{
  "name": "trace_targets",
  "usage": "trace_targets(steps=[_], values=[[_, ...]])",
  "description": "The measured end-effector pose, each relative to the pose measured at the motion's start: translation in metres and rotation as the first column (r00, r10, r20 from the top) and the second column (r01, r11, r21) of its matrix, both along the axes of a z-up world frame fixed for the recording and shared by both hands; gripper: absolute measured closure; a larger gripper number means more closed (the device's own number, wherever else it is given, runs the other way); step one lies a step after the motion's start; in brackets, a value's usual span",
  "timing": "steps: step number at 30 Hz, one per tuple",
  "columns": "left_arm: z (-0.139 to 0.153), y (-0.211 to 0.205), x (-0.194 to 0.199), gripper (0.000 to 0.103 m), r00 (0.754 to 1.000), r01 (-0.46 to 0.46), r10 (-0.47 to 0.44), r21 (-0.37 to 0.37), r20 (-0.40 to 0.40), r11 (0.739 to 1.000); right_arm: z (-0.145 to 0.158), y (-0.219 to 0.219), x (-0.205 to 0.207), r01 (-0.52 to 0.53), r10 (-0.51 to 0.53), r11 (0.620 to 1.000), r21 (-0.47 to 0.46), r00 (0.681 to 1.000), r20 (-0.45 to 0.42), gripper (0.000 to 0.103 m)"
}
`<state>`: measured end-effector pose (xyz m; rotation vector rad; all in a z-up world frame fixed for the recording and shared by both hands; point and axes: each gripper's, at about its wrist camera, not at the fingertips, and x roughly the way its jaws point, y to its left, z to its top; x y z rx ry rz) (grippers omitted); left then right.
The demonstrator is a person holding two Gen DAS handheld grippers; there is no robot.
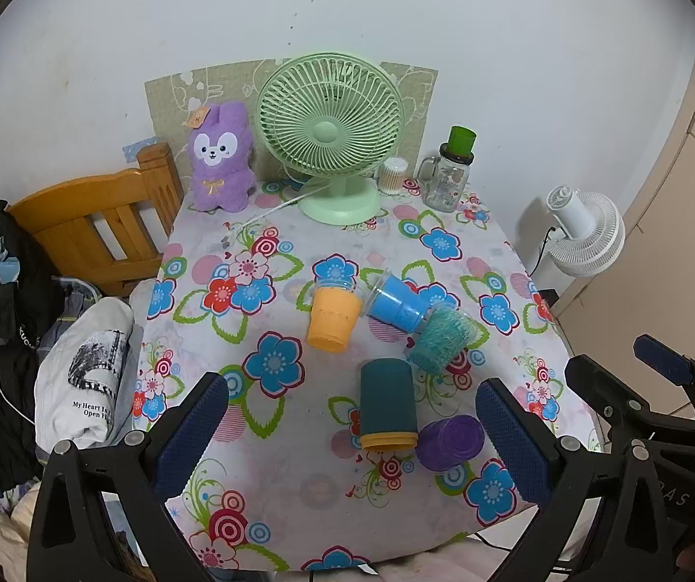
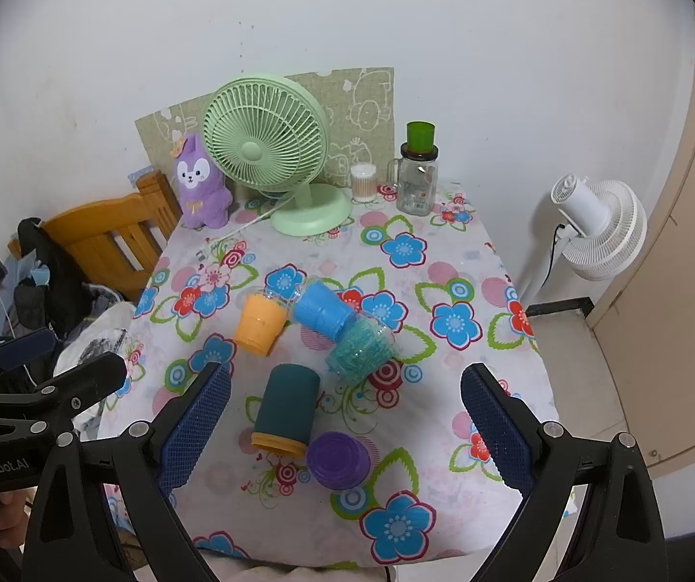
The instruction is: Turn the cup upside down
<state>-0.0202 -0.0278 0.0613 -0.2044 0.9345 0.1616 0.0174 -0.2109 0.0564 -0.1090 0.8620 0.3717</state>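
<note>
Several cups lie on their sides on the floral tablecloth (image 1: 299,480): an orange cup (image 1: 333,319), a blue cup (image 1: 395,304), a teal textured cup (image 1: 439,337), a dark teal cup with a yellow rim (image 1: 387,402) and a purple cup (image 1: 450,442). They also show in the right wrist view: orange cup (image 2: 259,322), blue cup (image 2: 322,310), teal textured cup (image 2: 362,347), dark teal cup (image 2: 286,407), purple cup (image 2: 339,460). My left gripper (image 1: 352,436) is open and empty above the near cups. My right gripper (image 2: 345,429) is open and empty, likewise above them.
A green desk fan (image 1: 330,138), a purple plush rabbit (image 1: 221,157), a glass mug jar with a green cap (image 1: 449,177) and a cotton-swab tub (image 1: 392,175) stand at the table's back. A wooden chair (image 1: 100,223) and clothes are left; a white fan (image 1: 585,230) is right.
</note>
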Motion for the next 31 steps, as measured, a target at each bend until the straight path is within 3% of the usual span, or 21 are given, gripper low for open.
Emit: trace_targets(steps=[31], values=[[-0.015, 0.009, 0.010, 0.000, 0.999, -0.003, 0.003, -0.010, -0.036, 1.000, -0.013, 0.008, -0.001, -0.001, 0.001, 1.000, -0.008, 1.000, -0.030, 0.006]])
